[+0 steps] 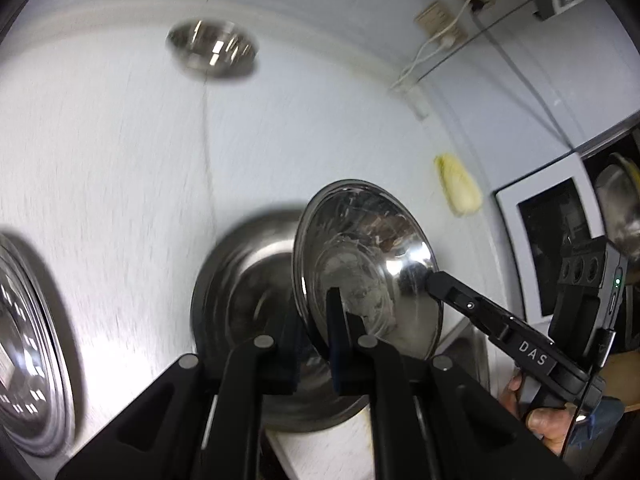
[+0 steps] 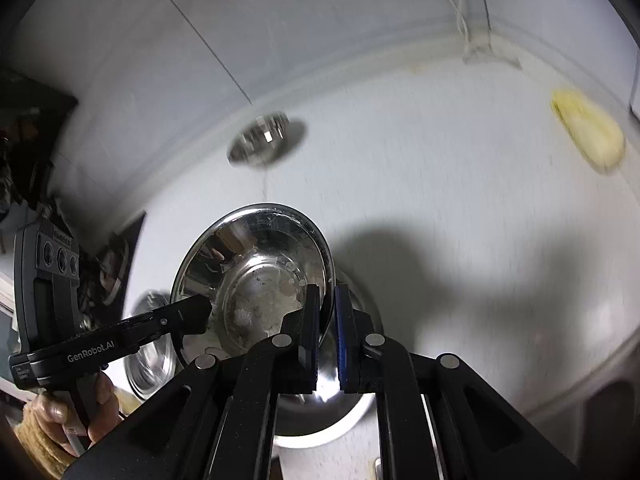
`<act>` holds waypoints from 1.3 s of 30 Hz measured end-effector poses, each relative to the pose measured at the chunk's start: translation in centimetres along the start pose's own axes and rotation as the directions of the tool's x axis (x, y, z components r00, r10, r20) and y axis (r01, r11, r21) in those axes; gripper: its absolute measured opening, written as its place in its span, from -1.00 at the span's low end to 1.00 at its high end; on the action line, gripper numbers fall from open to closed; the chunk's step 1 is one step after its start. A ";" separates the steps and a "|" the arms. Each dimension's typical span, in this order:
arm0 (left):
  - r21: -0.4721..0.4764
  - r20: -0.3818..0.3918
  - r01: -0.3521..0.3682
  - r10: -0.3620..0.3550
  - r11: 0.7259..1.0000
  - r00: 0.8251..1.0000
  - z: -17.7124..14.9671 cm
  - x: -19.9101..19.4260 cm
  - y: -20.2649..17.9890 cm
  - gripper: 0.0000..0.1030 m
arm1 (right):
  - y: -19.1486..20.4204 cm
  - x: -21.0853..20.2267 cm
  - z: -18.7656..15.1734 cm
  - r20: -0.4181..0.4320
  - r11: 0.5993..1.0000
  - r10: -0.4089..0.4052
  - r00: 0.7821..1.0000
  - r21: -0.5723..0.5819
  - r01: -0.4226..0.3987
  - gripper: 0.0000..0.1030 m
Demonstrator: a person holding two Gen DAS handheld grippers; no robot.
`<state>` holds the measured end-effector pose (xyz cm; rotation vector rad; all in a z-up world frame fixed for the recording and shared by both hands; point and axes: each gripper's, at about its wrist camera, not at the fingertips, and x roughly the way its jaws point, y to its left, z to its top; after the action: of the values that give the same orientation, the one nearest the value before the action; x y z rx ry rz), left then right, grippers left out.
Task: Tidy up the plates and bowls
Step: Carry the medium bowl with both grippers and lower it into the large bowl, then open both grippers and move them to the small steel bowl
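Note:
A shiny steel bowl (image 1: 360, 252) hangs tilted above the white counter, carried by both grippers. My left gripper (image 1: 320, 332) is shut on its near rim, and its tip (image 2: 200, 312) shows at the bowl's left rim in the right wrist view. My right gripper (image 2: 328, 320) is shut on the opposite rim of the same bowl (image 2: 256, 272), and its tip (image 1: 430, 280) shows at the bowl's right edge. Whitish residue marks the bowl's bottom. Below and behind the bowl lies a larger steel dish (image 1: 240, 300) (image 2: 356, 392), blurred, on the counter.
A small steel bowl (image 1: 212, 50) (image 2: 266, 140) stands far back on the counter. A wide steel plate (image 1: 28, 340) (image 2: 150, 344) lies to the left. A yellow sponge (image 1: 458, 188) (image 2: 588, 132) lies at the right. Cables and sockets (image 1: 436, 24) line the back wall.

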<state>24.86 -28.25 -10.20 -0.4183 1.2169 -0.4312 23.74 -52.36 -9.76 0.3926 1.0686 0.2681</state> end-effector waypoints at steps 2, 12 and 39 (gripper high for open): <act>-0.018 -0.038 -0.007 0.006 1.000 0.999 -1.2 1.2 1.0 -0.81 | -0.8 1.3 -1.3 -0.037 1.000 0.006 0.999 0.024 -0.005 -0.87; -0.020 -0.078 -0.073 0.071 0.997 0.994 -3.1 4.0 1.9 -0.81 | -2.1 3.8 -3.7 -0.112 0.999 -0.020 0.994 0.045 0.025 -0.87; 0.140 0.087 -0.164 0.153 0.976 0.984 -1.8 -0.4 -0.1 -0.37 | -0.7 1.0 -1.7 -0.002 1.000 0.013 1.000 0.013 -0.013 -0.10</act>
<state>22.98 -28.24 -10.35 -0.2073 1.1269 -0.3619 22.71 -52.31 -11.60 0.4109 1.0701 0.2737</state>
